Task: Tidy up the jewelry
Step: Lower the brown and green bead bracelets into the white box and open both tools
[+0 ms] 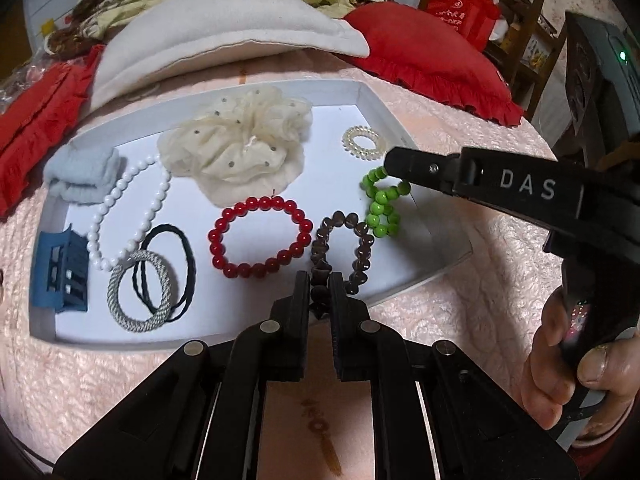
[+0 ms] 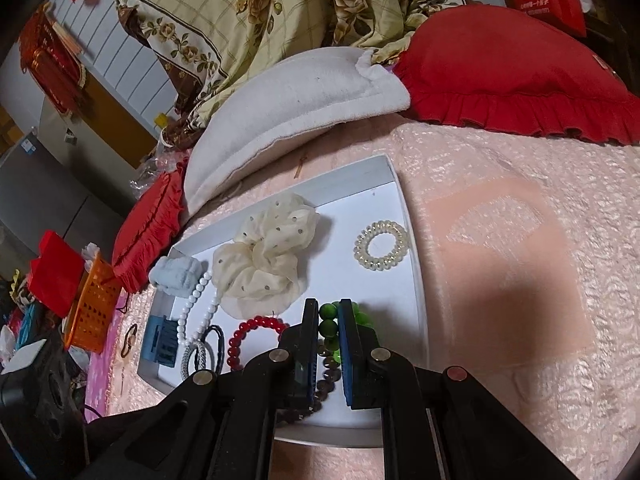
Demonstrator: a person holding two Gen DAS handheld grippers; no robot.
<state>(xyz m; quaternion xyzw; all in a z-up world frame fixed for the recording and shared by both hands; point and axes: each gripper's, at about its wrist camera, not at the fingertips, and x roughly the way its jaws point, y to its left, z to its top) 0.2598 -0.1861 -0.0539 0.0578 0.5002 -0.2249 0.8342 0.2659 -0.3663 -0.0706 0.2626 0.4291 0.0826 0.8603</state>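
A white tray [image 1: 376, 100] on a pink bedspread holds jewelry and hair ties. My left gripper [image 1: 319, 280] is shut on the near end of a brown heart-bead bracelet [image 1: 362, 236]. My right gripper [image 1: 390, 166] enters from the right and is shut on a green bead bracelet [image 1: 380, 208]; in the right wrist view the green bracelet [image 2: 328, 318] sits between its fingers [image 2: 329, 312]. A red bead bracelet [image 1: 260, 236] lies in the tray's middle, a white pearl necklace [image 1: 124, 216] to the left.
The tray also holds a cream scrunchie [image 1: 240, 140], a clear spiral hair tie [image 1: 364, 142], a blue claw clip [image 1: 60, 272], a silver ring tie and black elastics [image 1: 160, 280], and a pale blue band [image 1: 80, 176]. A white pillow [image 1: 224, 28] and red cushions [image 1: 432, 56] lie behind.
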